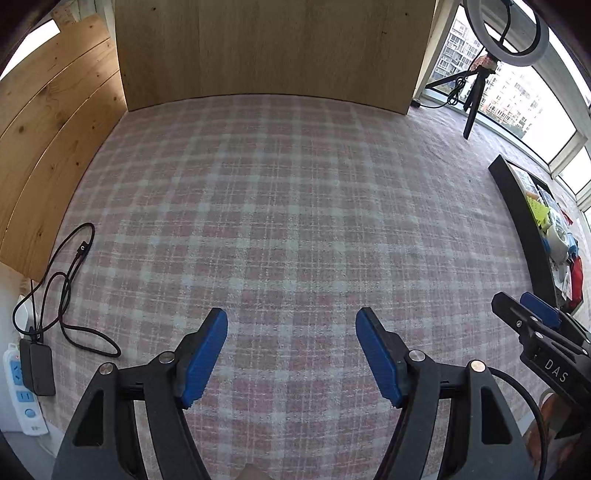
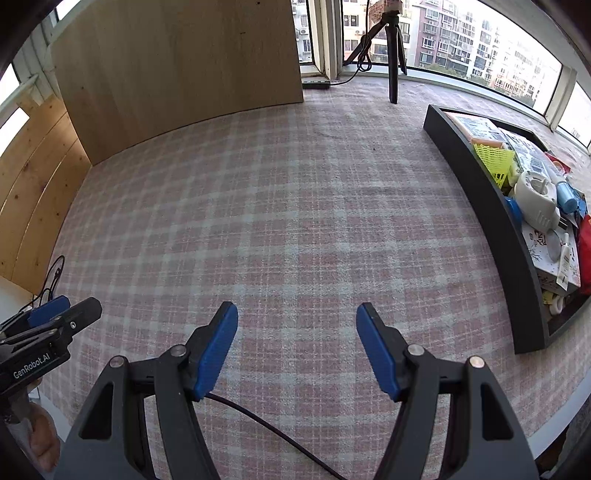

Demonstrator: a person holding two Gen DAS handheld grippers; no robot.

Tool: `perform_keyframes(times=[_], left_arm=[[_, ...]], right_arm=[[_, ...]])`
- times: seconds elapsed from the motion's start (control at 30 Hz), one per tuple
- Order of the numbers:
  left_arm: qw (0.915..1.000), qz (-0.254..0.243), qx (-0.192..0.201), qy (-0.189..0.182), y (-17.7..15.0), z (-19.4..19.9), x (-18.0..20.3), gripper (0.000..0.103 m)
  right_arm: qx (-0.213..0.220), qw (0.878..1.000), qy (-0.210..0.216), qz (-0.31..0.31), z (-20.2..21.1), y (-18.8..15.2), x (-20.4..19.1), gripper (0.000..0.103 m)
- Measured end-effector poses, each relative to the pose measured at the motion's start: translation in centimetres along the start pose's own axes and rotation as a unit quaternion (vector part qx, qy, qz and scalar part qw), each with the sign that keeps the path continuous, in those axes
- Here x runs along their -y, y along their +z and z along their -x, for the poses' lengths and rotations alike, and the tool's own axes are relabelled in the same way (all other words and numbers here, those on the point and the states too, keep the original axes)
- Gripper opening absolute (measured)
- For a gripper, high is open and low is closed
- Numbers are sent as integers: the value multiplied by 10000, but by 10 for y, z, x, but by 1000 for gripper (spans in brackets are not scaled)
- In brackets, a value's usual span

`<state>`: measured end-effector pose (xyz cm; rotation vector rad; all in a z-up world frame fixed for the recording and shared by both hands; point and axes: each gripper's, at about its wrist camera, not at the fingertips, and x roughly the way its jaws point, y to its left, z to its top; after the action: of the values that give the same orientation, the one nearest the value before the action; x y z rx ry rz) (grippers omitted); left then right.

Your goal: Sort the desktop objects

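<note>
Both grippers, left gripper (image 1: 291, 354) and right gripper (image 2: 297, 349), hover released and empty; light, rigid plastic oddments fill the shallow black rectangular tray (image 2: 491, 206) right of them, its yellow lattice basket (image 2: 493, 162) probably best pinched by the rim.

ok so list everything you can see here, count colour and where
tablecloth: one, pink and grey plaid, covering the desk
tray: one, black, right side of the desk, full of mixed objects
basket: one, yellow mesh, in the tray's far half
wooden board: one, light brown, upright at the back
plank panel: one, pine, along the left edge
tripod: one, black, back right by the window
ring light: one, white, on the tripod
power strip: one, white, front left
cable: one, black, looped near the strip
left gripper: black, blue pads, open
right gripper: black, blue pads, open
</note>
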<state>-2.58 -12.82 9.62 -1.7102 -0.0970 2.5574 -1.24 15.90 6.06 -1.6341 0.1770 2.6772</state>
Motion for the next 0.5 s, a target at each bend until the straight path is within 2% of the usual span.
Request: perform_keyframes(times=[0.17,0.5], left_arm=[[9999,-53,93,95,0,-8,2,71],[10000,17,-27,56,5,-45,10,74]], right_arm=[[-19,10000,-43,29,-8,-1,-1,66],[-187,9998,-60,21,-30,-6,-1,66]])
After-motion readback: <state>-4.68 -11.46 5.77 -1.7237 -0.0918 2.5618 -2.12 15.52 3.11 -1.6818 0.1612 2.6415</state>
